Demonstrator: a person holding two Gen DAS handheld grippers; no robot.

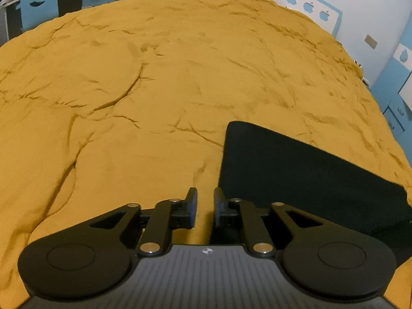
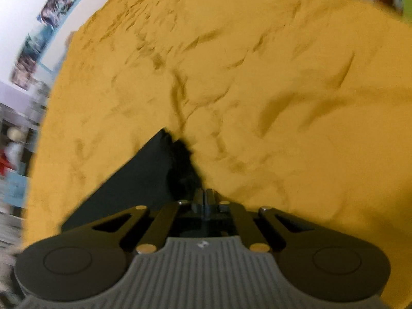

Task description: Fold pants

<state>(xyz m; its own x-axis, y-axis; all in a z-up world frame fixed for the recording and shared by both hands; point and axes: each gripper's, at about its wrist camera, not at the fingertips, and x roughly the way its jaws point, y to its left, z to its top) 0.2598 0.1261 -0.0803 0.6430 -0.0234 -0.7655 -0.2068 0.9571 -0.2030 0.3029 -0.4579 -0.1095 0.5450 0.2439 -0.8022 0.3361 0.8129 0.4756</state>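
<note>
The black pants [image 1: 296, 170] lie flat on the mustard-yellow bed cover [image 1: 154, 77], just ahead and to the right of the left tongs [image 1: 205, 207], whose jaws stand slightly apart with nothing between them. The right tongs [image 2: 206, 200] are pressed together at the cloth's bunched corner, seemingly pinching it, though blur obscures this. The dark panel runs back leftward from there, so the right hand looks nearer for the coming fold.

Matt black pants [image 1: 296, 170], creased mustard cloth [image 1: 154, 77]

The right tool [image 2: 206, 200] was closed beside black pants [image 2: 144, 180] lying on a wrinkled mustard bedspread [image 2: 283, 90].
</note>
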